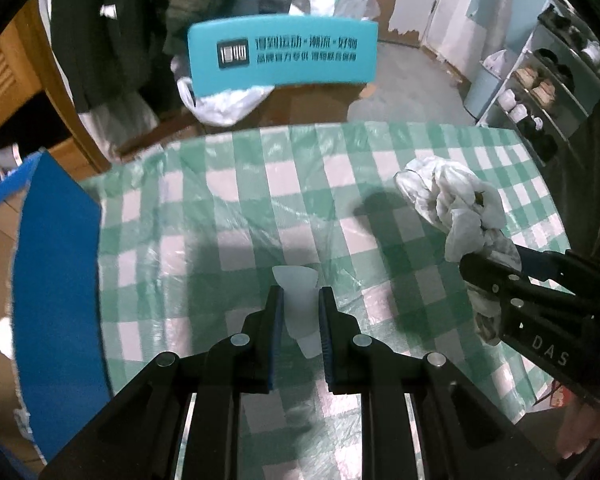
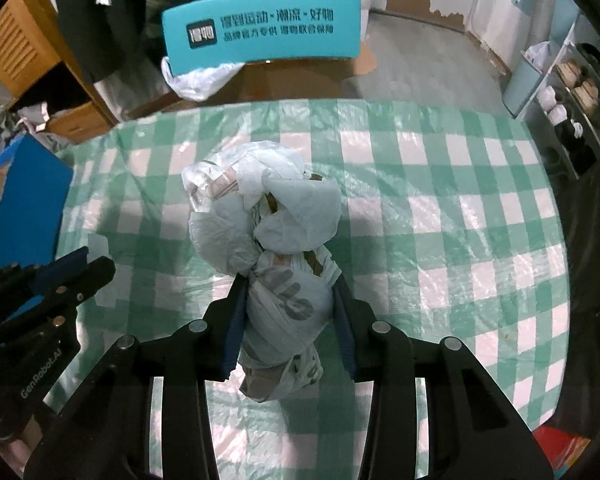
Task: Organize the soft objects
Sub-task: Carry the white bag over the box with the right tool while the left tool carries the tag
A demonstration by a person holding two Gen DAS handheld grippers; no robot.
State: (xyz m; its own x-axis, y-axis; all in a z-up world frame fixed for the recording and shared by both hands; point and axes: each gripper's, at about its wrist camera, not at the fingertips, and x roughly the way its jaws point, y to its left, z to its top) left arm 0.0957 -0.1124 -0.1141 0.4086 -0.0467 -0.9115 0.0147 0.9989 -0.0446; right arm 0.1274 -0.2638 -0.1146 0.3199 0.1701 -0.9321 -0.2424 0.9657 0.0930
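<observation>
A crumpled, knotted white plastic bag bundle [image 2: 268,232] is held above the green-and-white checked tablecloth [image 2: 440,200]. My right gripper [image 2: 290,300] is shut on its lower part; the bundle also shows in the left wrist view [image 1: 456,200], sticking out of the right gripper [image 1: 496,276]. My left gripper [image 1: 300,300] is shut on a small translucent white plastic piece [image 1: 298,300] just above the cloth [image 1: 228,216]. In the right wrist view the left gripper [image 2: 88,268] is at the left, with the white piece [image 2: 98,246] at its tip.
A blue box [image 1: 56,280] stands at the table's left edge. A teal chair back with Chinese print [image 1: 282,56] stands beyond the far edge, with a white plastic bag [image 1: 224,104] beside it. A shoe rack [image 1: 540,100] is at the right, dark hanging clothes [image 1: 112,20] at far left.
</observation>
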